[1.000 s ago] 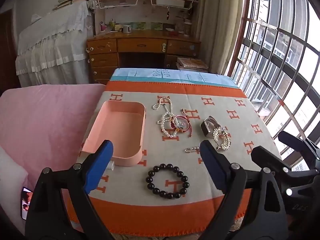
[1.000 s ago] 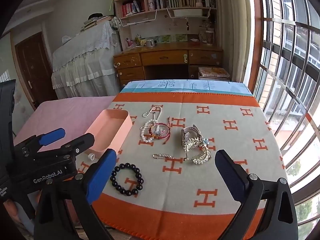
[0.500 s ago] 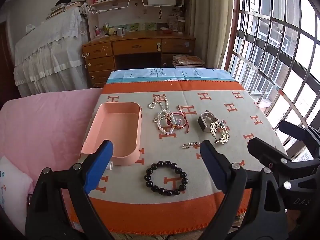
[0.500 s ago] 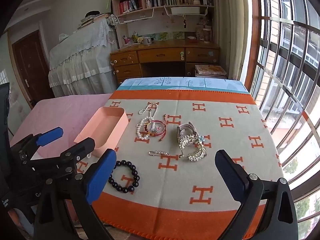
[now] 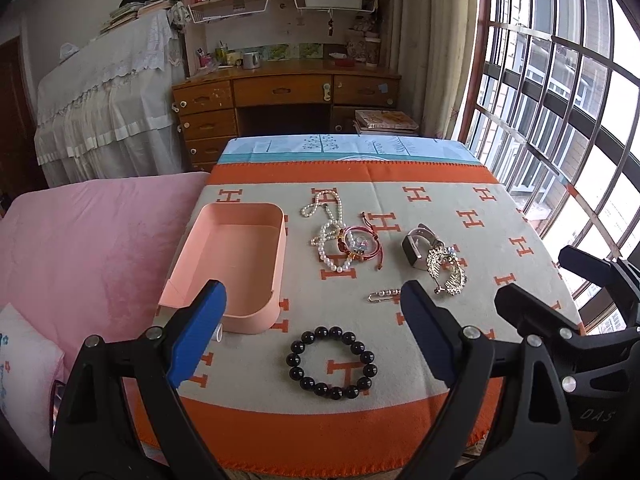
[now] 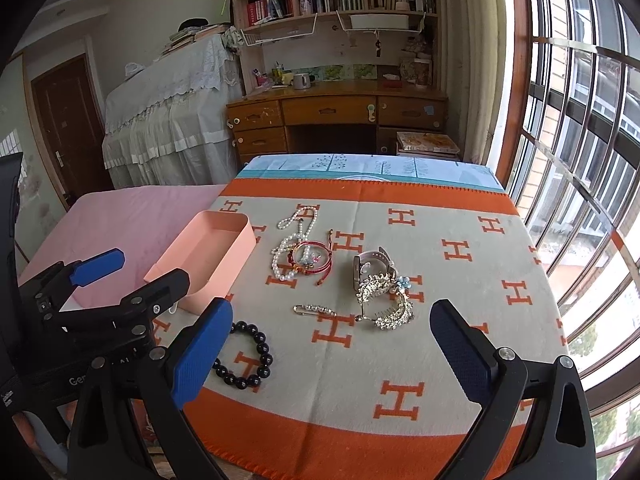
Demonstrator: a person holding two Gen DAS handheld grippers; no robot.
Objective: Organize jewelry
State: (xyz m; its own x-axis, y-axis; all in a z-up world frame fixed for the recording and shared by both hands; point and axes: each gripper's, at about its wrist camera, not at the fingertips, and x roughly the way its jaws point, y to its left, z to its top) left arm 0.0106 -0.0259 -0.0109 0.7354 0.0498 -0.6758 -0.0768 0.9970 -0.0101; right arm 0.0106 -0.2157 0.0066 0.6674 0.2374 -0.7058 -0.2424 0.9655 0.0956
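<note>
The blanket (image 5: 440,208) is pale grey with orange H letters and an orange border. The tray (image 5: 276,264) is peach-pink. The bead bracelet (image 5: 332,358) is glossy black, the pearls (image 5: 328,236) white, the cord bracelet (image 5: 360,242) red, the hair clip (image 5: 446,268) gold. Both tools carry blue pads (image 6: 200,352) on black arms. The bedspread (image 5: 88,240) is pink.

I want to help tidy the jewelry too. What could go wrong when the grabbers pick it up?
The white pearl necklace lies tangled with the red cord bracelet, so lifting one may drag the other. The sparkly silver hair clip rests against the grey-strapped watch and could snag it. The black bead bracelet sits near the blanket's front edge and might roll off.
</note>
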